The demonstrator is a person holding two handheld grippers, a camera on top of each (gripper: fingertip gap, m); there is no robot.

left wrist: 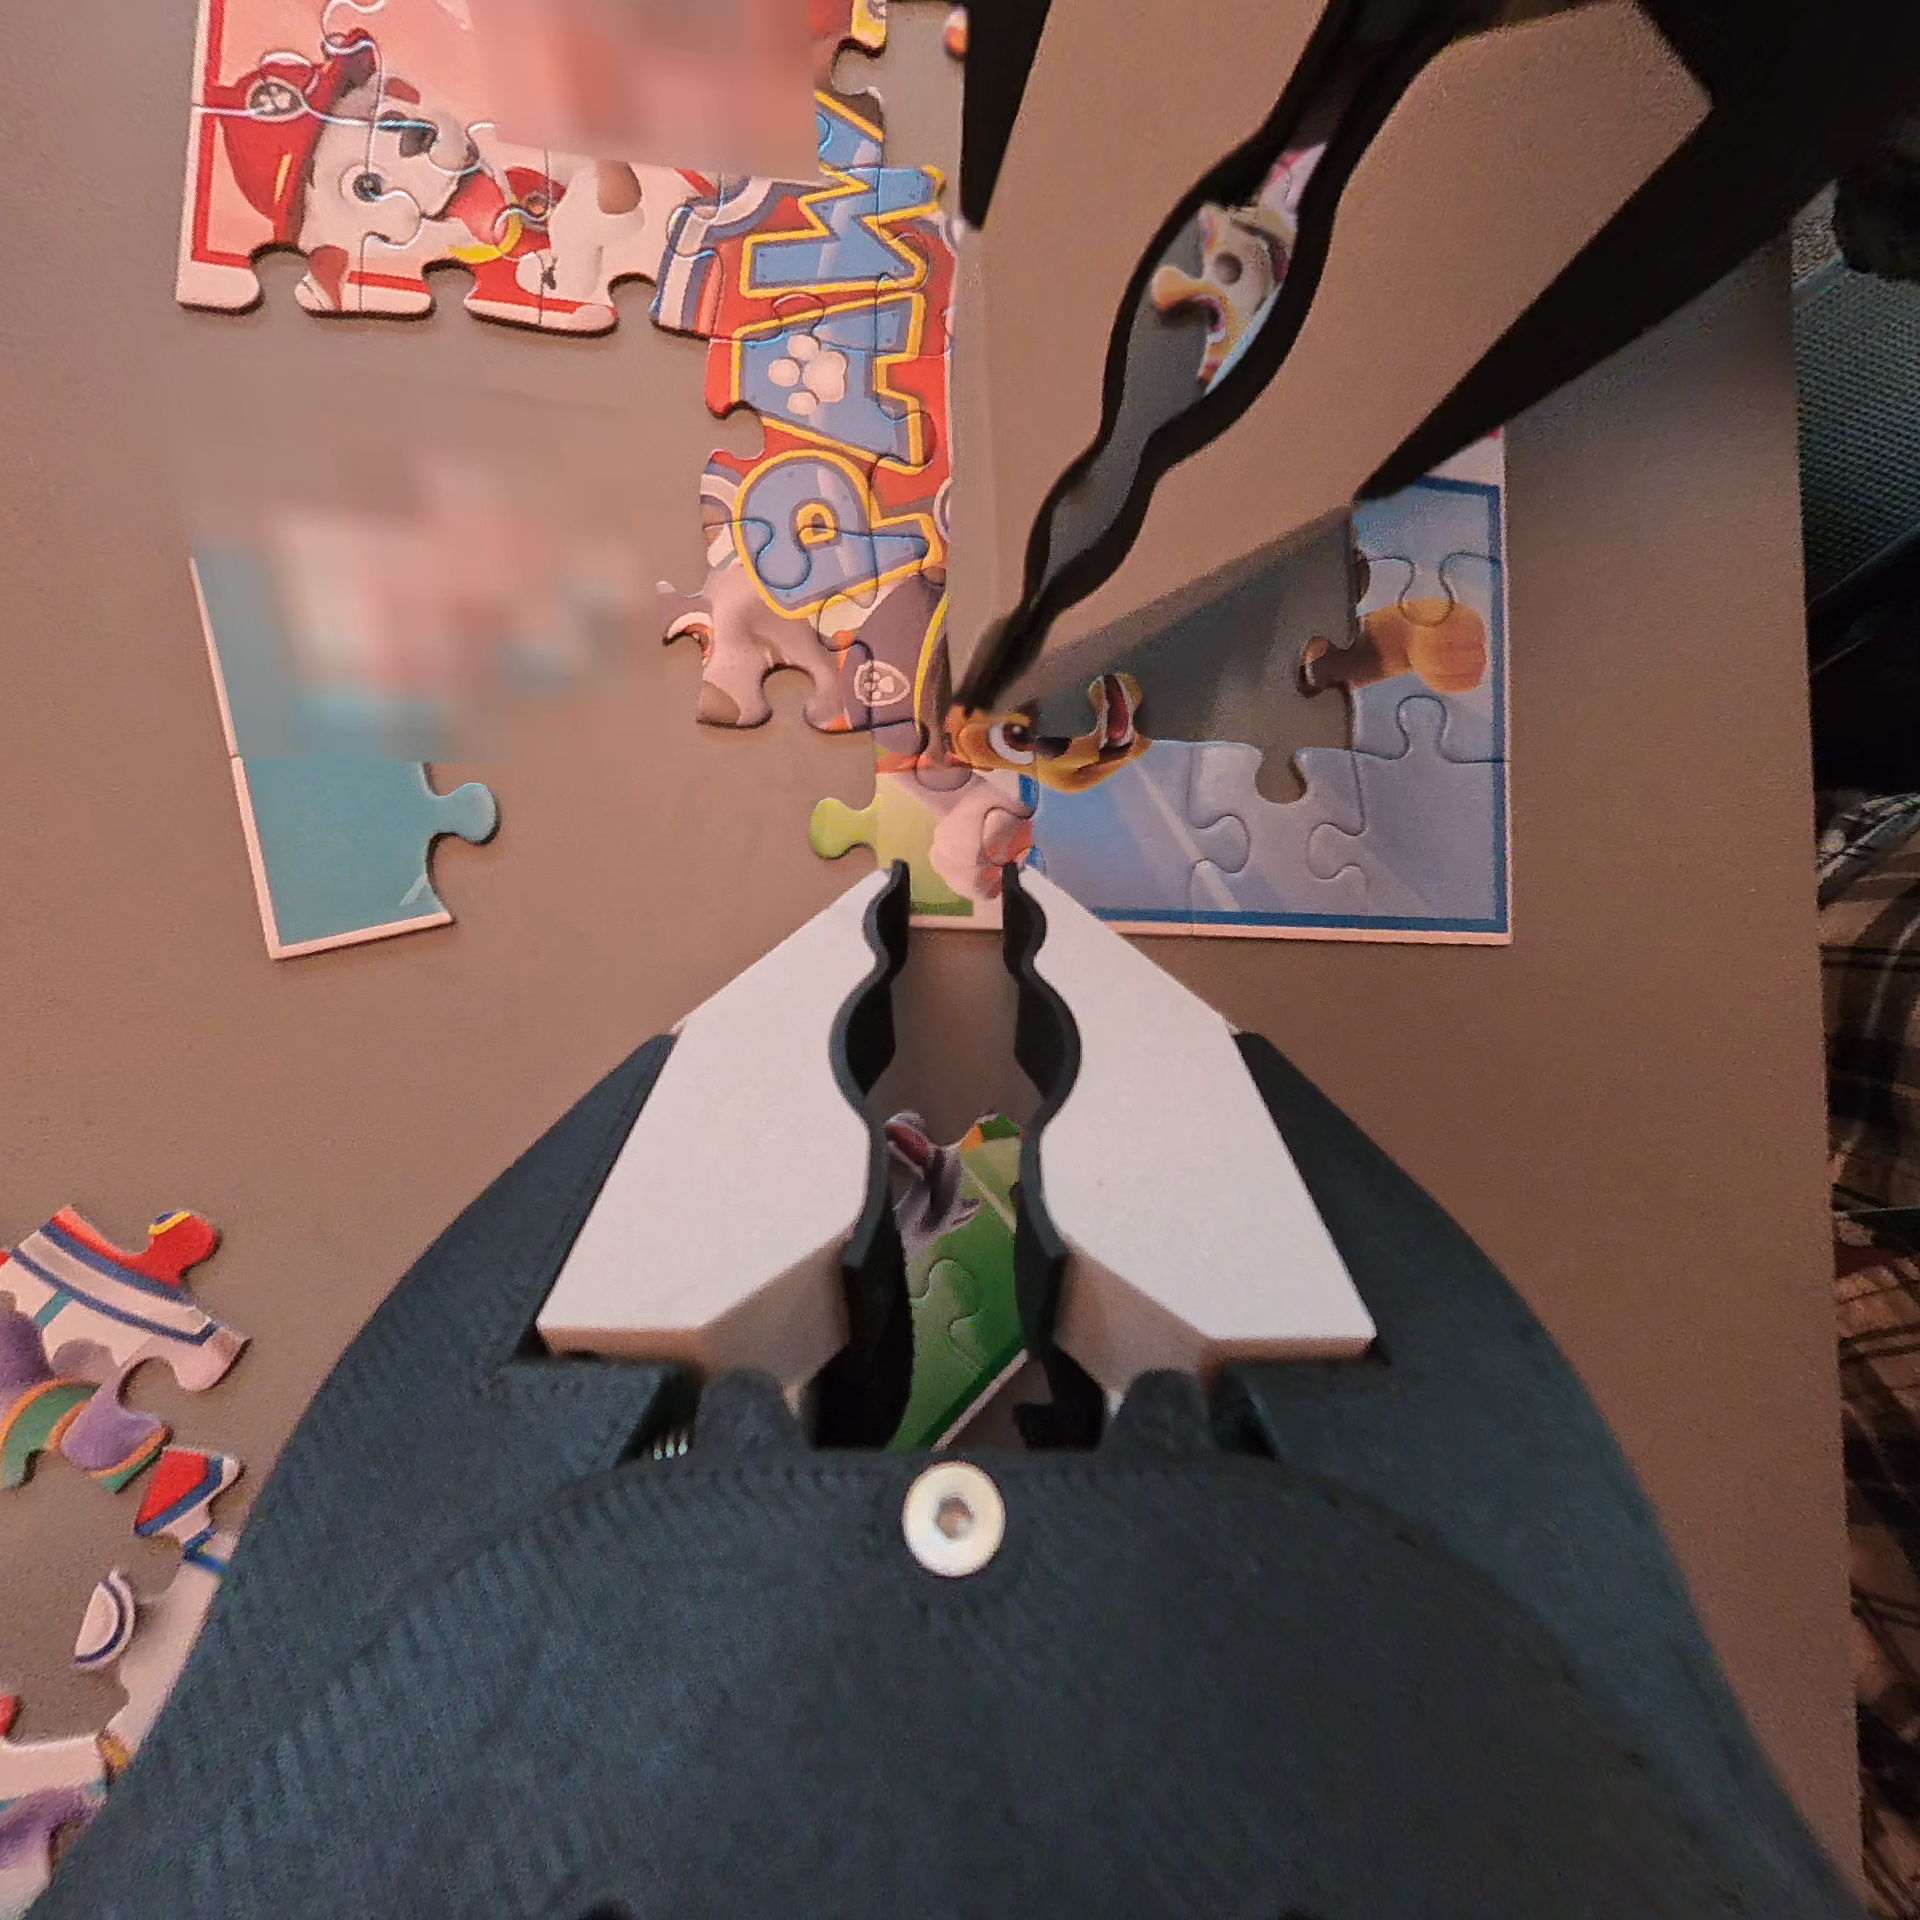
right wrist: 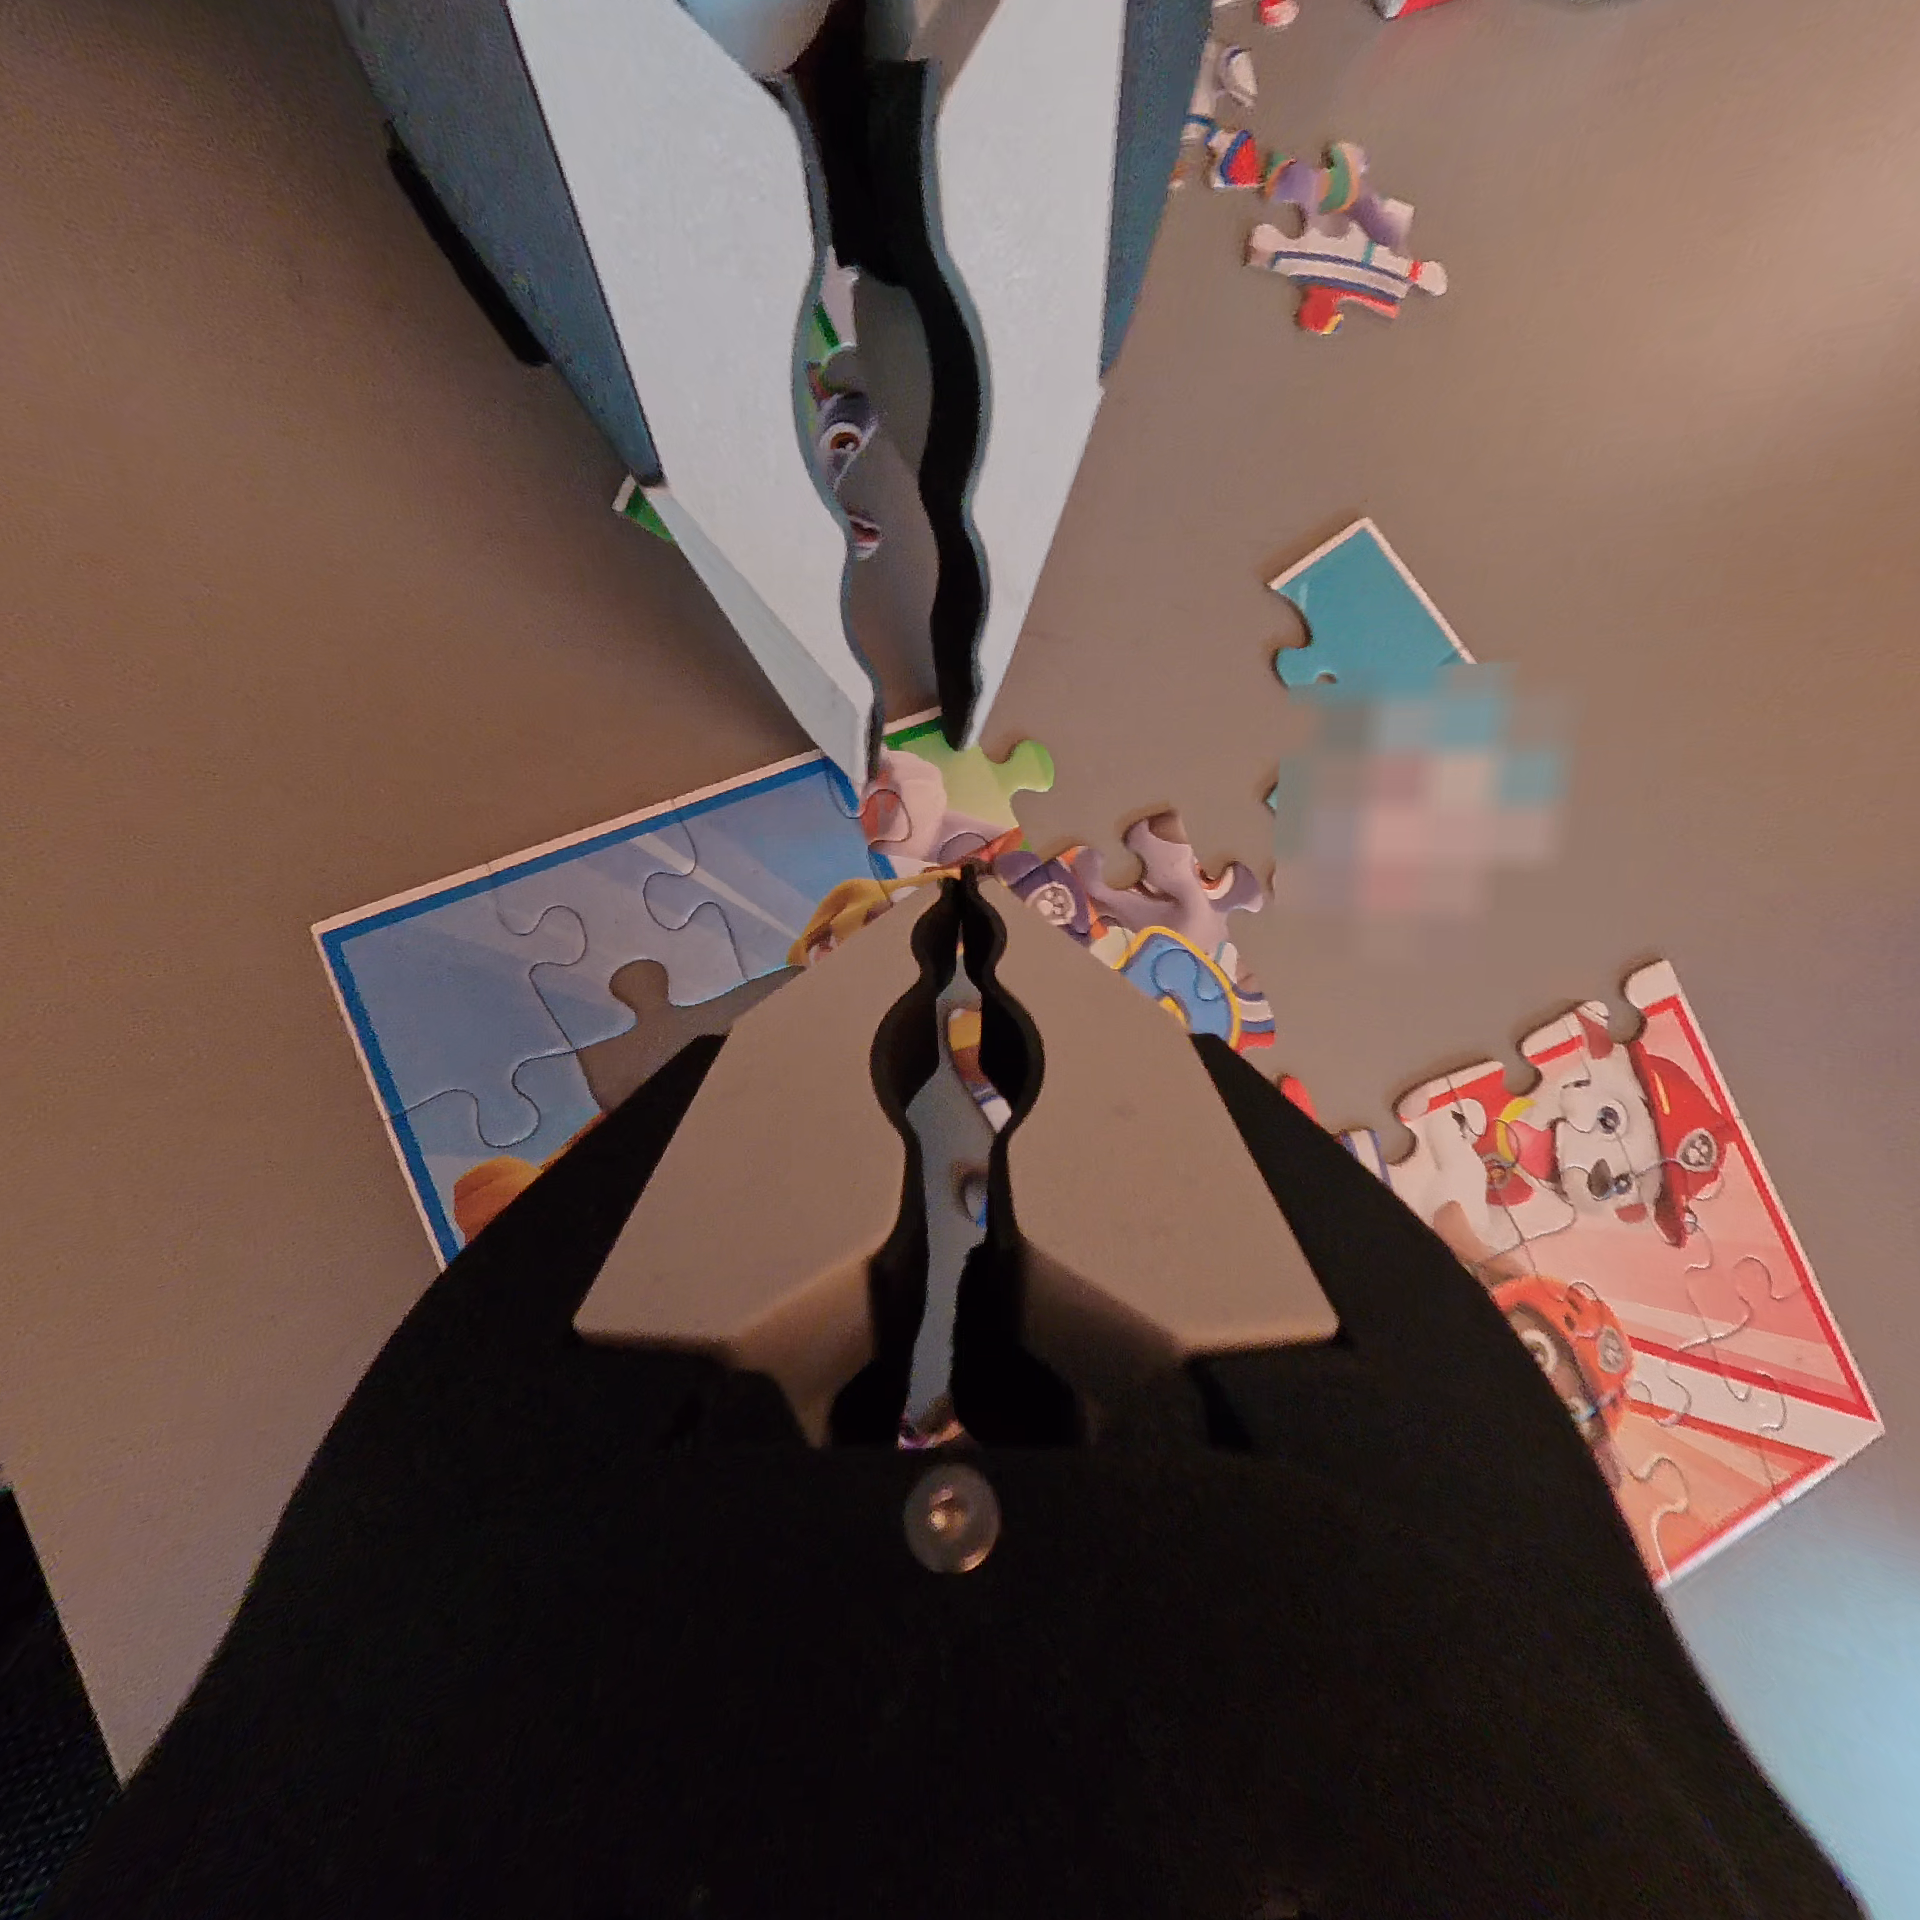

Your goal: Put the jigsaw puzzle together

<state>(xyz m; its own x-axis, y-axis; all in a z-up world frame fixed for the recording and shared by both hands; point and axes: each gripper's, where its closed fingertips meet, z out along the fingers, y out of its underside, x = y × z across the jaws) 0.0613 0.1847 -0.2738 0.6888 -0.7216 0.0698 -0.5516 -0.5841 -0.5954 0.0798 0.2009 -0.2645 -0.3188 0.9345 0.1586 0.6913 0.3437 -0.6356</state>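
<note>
A matte brown tabletop carries a partly assembled cartoon cardboard jigsaw puzzle, its blue-bordered corner section the landmark. Off that section's left edge lies a red-and-white assembled block; a teal two-piece strip sits well apart from it. The grey-and-white left gripper hovers at the section's near edge, fingers slightly parted, holding nothing. The black right gripper is clamped on a small orange dog-face puzzle piece at the section's inner edge. Loose multicoloured pieces lie far off.
</note>
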